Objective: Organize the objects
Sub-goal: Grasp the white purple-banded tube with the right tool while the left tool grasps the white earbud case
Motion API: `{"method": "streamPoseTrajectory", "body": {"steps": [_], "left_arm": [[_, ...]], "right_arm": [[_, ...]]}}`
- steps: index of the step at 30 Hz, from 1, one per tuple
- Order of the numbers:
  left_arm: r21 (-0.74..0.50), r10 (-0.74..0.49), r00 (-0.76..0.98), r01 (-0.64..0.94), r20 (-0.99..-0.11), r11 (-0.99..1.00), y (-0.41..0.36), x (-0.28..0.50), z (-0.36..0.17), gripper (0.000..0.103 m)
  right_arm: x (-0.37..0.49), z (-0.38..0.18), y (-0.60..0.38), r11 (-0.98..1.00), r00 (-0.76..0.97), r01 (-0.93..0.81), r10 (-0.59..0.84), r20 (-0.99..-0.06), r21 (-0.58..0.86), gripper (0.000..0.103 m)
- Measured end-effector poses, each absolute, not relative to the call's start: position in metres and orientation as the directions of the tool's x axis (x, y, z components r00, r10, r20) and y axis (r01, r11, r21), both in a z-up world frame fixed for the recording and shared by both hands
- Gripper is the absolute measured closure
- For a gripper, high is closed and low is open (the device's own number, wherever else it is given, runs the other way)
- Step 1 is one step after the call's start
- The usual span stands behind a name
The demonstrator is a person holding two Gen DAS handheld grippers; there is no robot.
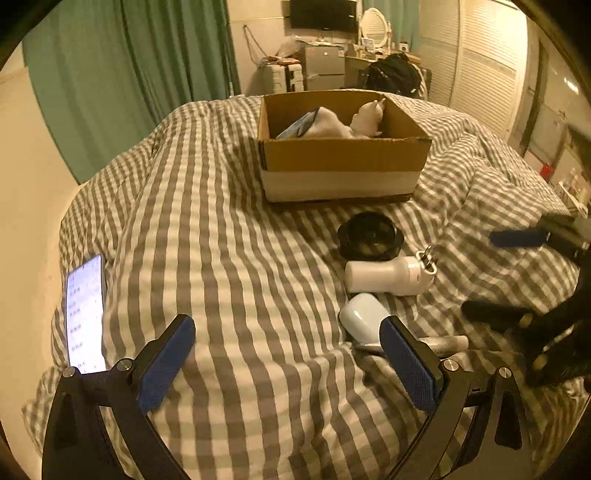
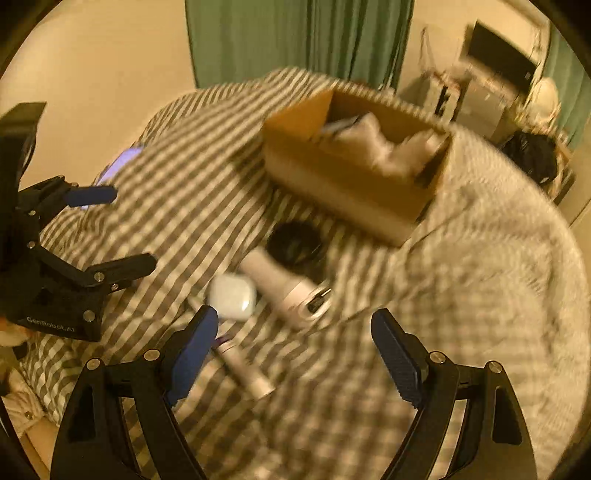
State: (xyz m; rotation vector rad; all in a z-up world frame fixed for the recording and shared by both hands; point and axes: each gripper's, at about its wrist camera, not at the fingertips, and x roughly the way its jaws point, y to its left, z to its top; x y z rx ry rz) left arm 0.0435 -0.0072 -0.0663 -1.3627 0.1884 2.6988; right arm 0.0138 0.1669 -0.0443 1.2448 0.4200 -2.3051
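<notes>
Bedding: gray-and-white checked duvet [image 1: 229, 229], rumpled, covering the bed.
Curtain: green [image 1: 122, 74], far left.
Phone: lit screen [image 1: 84, 314], near left edge.
Television: dark [image 1: 323, 14], far wall.
Backpack: black [image 1: 391, 75], far right.

Cardboard box [image 1: 343, 162] sits far on the checkered bed [image 1: 221, 240]; black bowl [image 1: 370, 236], white bottle [image 1: 388, 275], earbud case [image 1: 362, 317] near right, phone [image 1: 84, 314] left.
</notes>
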Motion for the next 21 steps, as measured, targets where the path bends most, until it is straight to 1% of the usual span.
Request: {"method": "streamPoseTrajectory", "body": {"steps": [1,3,4,6,8,9,10,12,13,14,15,17,18,19,21], "left_arm": [[0.062,0.040,-0.589,-0.152,-0.807,-0.986,-0.007,0.045,-0.069,0.000],[0.067,0.040,-0.586,-0.160,-0.809,-0.985,-0.006,0.047,-0.074,0.000],[0.074,0.036,-0.587,-0.163,-0.809,-0.984,-0.006,0.047,-0.075,0.000],[0.082,0.030,-0.590,-0.162,-0.807,-0.983,-0.006,0.047,-0.077,0.000],[0.079,0.034,-0.587,-0.165,-0.809,-0.983,-0.006,0.045,-0.079,0.000],[0.082,0.032,-0.585,-0.167,-0.810,-0.983,-0.006,0.045,-0.081,0.000],[0.086,0.029,-0.583,-0.168,-0.812,-0.982,-0.005,0.044,-0.082,0.000],[0.098,0.015,-0.578,-0.164,-0.816,-0.982,-0.004,0.043,-0.085,0.000],[0.100,0.013,-0.577,-0.164,-0.817,-0.981,-0.003,0.043,-0.086,0.000],[0.102,0.011,-0.577,-0.163,-0.817,-0.981,-0.003,0.043,-0.086,0.000],[0.102,0.011,-0.577,-0.163,-0.817,-0.981,-0.003,0.043,-0.086,0.000],[0.101,0.011,-0.576,-0.161,-0.817,-0.982,-0.003,0.043,-0.086,0.000],[0.098,0.011,-0.574,-0.159,-0.819,-0.982,-0.003,0.042,-0.086,0.000],[0.098,0.010,-0.572,-0.158,-0.820,-0.983,-0.002,0.042,-0.086,0.000],[0.095,0.011,-0.566,-0.159,-0.825,-0.983,0.003,0.040,-0.087,0.000]], "right_arm": [[0.015,-0.054,0.165,-0.832,-0.446,0.555,-0.277,-0.851,-0.020,0.022],[0.017,-0.071,0.160,-0.819,-0.401,0.574,-0.286,-0.870,0.005,0.029],[0.018,-0.080,0.158,-0.813,-0.380,0.582,-0.285,-0.880,0.012,0.031],[0.019,-0.094,0.153,-0.799,-0.340,0.600,-0.280,-0.898,0.023,0.042],[0.019,-0.106,0.149,-0.791,-0.305,0.611,-0.280,-0.910,0.039,0.047],[0.018,-0.110,0.148,-0.788,-0.293,0.615,-0.279,-0.914,0.043,0.053],[0.018,-0.115,0.146,-0.784,-0.279,0.620,-0.277,-0.919,0.047,0.055],[0.018,-0.124,0.142,-0.774,-0.248,0.630,-0.276,-0.928,0.062,0.066],[0.019,-0.129,0.140,-0.767,-0.234,0.639,-0.270,-0.934,0.061,0.067],[0.020,-0.130,0.139,-0.765,-0.235,0.641,-0.266,-0.935,0.057,0.068],[0.021,-0.129,0.139,-0.765,-0.241,0.642,-0.264,-0.934,0.050,0.072],[0.025,-0.120,0.142,-0.762,-0.257,0.646,-0.281,-0.925,0.052,0.077],[0.027,-0.114,0.145,-0.763,-0.271,0.644,-0.289,-0.918,0.051,0.083],[0.028,-0.106,0.149,-0.768,-0.296,0.639,-0.289,-0.910,0.037,0.086],[0.029,-0.091,0.159,-0.783,-0.348,0.622,-0.282,-0.894,0.005,0.085]]}}
